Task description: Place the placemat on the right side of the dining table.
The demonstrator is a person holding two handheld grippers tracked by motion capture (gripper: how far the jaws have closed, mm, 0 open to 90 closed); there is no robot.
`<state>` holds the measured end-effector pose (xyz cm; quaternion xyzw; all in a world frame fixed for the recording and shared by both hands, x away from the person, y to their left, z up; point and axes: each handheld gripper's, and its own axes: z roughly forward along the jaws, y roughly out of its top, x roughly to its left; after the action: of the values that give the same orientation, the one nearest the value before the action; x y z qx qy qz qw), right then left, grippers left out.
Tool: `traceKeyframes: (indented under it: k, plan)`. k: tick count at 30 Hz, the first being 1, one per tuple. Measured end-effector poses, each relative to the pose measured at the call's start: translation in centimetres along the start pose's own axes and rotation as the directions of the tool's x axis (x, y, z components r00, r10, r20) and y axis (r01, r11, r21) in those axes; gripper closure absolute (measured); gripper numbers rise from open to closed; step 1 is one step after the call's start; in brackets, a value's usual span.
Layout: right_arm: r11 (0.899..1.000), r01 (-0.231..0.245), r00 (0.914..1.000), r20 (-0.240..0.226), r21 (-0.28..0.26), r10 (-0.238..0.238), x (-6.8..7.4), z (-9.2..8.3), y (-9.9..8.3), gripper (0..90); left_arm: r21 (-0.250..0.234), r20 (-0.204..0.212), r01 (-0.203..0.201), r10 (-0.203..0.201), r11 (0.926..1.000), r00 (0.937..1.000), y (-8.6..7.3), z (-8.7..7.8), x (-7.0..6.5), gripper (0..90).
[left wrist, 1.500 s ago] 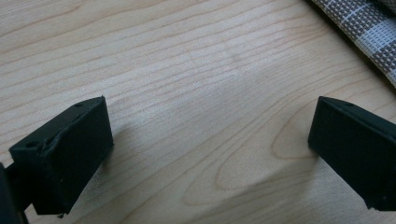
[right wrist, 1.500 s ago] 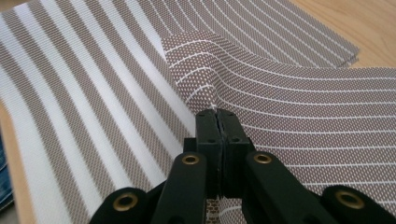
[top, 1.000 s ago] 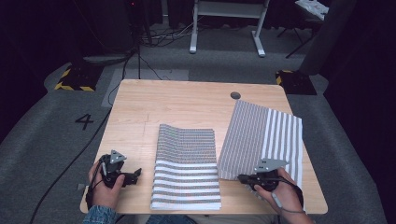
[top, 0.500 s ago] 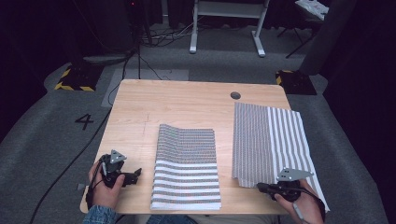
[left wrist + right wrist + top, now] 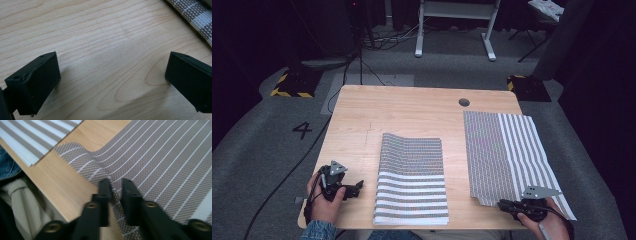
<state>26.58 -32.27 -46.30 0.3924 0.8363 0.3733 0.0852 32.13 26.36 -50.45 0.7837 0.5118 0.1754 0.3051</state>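
Woven striped cloth [image 5: 160,157] puckers between right hand-held gripper [image 5: 115,185] jaws.

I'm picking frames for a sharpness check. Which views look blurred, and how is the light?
High view: sharp, table brightly lit, floor around it dark. Left gripper view: wood grain crisp, the tongs cast soft shadows. Right gripper view: slightly smeared at the tongs and the striped cloth.

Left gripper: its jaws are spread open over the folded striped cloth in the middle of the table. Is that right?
Not quite. The left gripper does have its jaws spread open, but they are over bare table, beside the folded striped cloth, not over it. The left gripper view shows wood between them.
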Motion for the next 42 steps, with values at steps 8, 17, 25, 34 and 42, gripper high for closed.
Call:
traceKeyframes:
  k: [8, 17, 25, 34, 42]
  plan:
    - [0.989, -0.106, 0.9869, 0.111, -0.102, 0.117, -1.8, 0.7, 1.5, 43.8, -0.001, 0.000, 0.000, 0.000, 1.0000, 1.0000, 0.0, 0.0, 0.0, 0.0]
    - [0.987, -0.162, 0.9321, 0.325, -0.021, 0.160, -6.1, 3.4, 1.9, 32.6, -0.001, 0.000, 0.001, -0.001, 1.0000, 1.0000, 0.0, 0.0, 0.0, 0.1]
    - [0.992, -0.124, 0.9439, 0.310, 0.015, 0.113, -6.6, 4.2, 1.9, 32.1, -0.002, -0.005, 0.004, -0.004, 1.0000, 1.0000, 0.0, 0.0, -0.1, 0.1]
    - [0.995, -0.087, 0.9605, 0.269, 0.043, 0.072, -7.7, 5.1, 3.2, 32.2, -0.003, -0.005, 0.004, -0.004, 1.0000, 1.0000, 0.0, 0.0, -0.1, 0.1]
    - [0.996, -0.083, 0.9597, 0.272, 0.036, 0.070, -8.8, 6.5, 4.8, 32.2, -0.002, -0.005, 0.003, -0.003, 1.0000, 1.0000, 0.0, 0.0, -0.1, 0.1]
